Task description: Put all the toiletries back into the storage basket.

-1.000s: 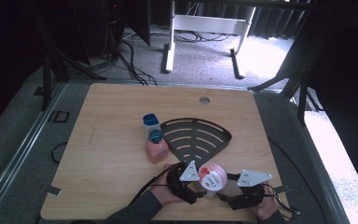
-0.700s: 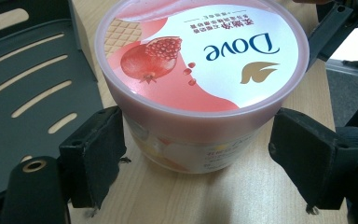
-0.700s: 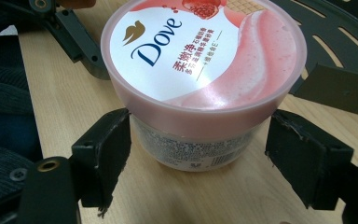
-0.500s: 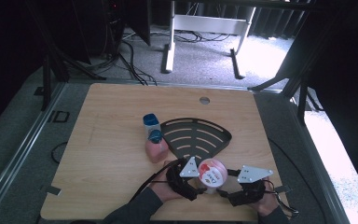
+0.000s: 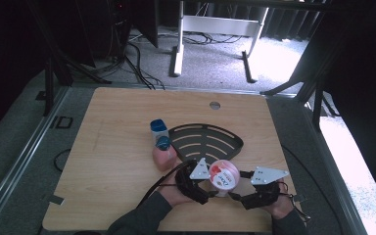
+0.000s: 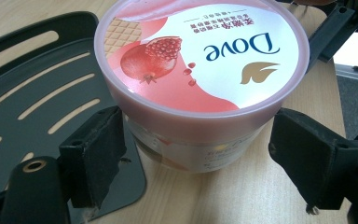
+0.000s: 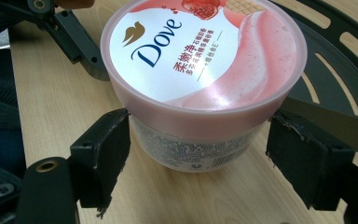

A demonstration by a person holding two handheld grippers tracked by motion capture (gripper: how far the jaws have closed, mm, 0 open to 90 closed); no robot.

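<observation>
Jaws flank tub (image 5: 223,173) (wooden table (image 5: 127,127), dark room).

A round pink tub (image 6: 200,74) sits on the wooden table (image 6: 242,196), between the two black jaws of the left gripper (image 6: 200,161). The jaws stand wide apart (one just touches the tub's side). A black tray with slots (image 6: 37,98) lies beside it, partly under the tub.

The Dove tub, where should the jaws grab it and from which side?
Grip the Dove tub on its wall just under the wide lid, coming in level from the table's near edge. The lid overhangs the narrower body, so jaws beneath that lip should not slip upward.
</observation>
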